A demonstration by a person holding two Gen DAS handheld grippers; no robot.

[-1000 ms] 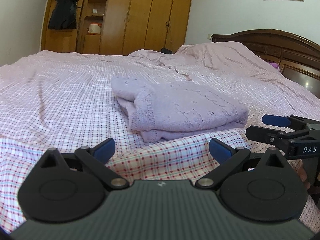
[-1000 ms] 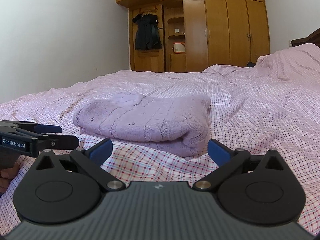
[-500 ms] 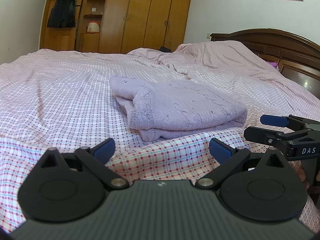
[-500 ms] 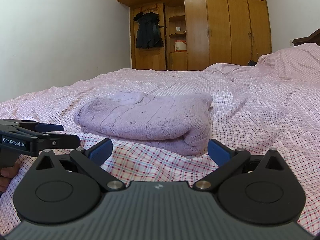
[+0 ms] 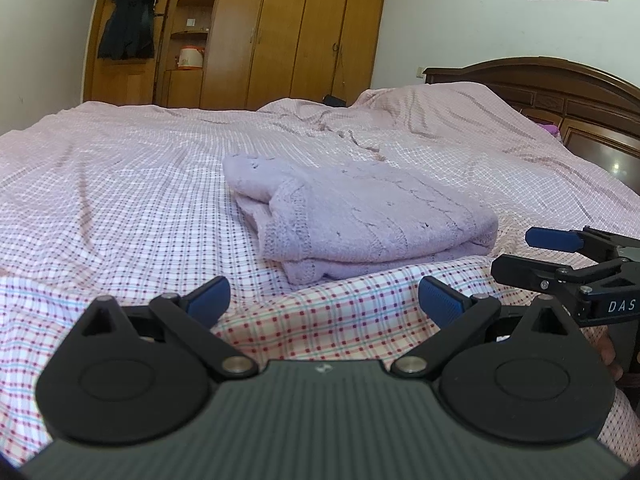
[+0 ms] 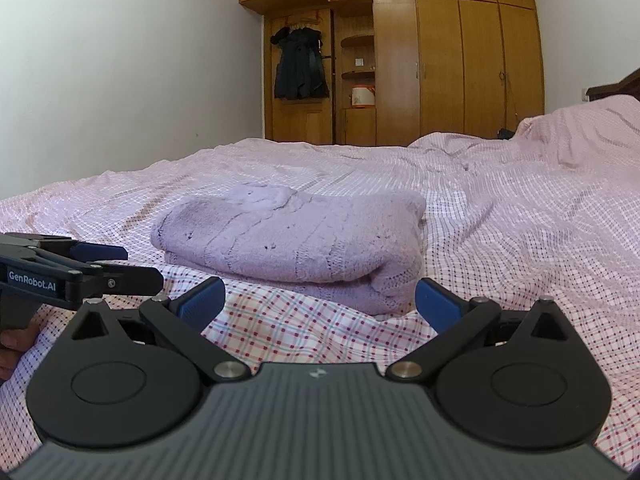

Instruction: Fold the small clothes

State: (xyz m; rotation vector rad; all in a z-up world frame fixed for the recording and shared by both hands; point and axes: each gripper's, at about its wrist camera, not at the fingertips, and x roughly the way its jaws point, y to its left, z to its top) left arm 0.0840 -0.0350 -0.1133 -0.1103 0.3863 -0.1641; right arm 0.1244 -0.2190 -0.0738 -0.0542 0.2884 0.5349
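Across the last second nothing of substance has changed: both of your grippers have held station at the near edge of the bed [image 5: 120, 168], with only a slight shift of viewpoint. The left gripper [image 5: 324, 300] has its fingers spread and holds nothing; the right gripper [image 6: 318, 300] is likewise spread and empty. Neither touches the garment.

The lilac knitted sweater [image 5: 360, 220] lies folded in stacked layers near the middle of the bed, just beyond both sets of fingers. A ridge of checked bedsheet [image 6: 304, 320] rises between them and the garment.

In my judgement the stillness and the compact stack indicate the folding is complete, or nearly so, and you are withdrawn from it.

Orientation: the long axis of the bundle runs across your front, roughly side to side. The rounded fold faces the right gripper's side; the loose ribbed edges [image 5: 288, 224] show toward the left gripper's side.
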